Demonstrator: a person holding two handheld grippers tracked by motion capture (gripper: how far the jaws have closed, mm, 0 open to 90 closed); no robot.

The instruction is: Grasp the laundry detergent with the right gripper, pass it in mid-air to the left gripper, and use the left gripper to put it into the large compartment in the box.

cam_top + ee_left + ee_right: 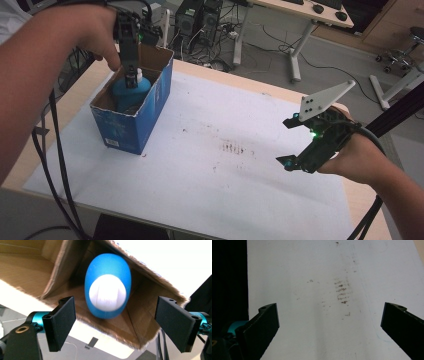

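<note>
- The blue bottle (108,286) with its white cap stands upright inside the open blue cardboard box (150,107) at the tabletop's (360,200) far left.
- The left gripper (131,70) hangs directly above the bottle, pointing down, jaws spread on either side of the cap with nothing pinched; the bottle rests free in the box.
- The bottle's long axis runs straight up toward this gripper.
- The right gripper (292,142) hovers well apart over the stained white sheet (332,315), jaws spread and empty; the left hand is far nearer.
</note>
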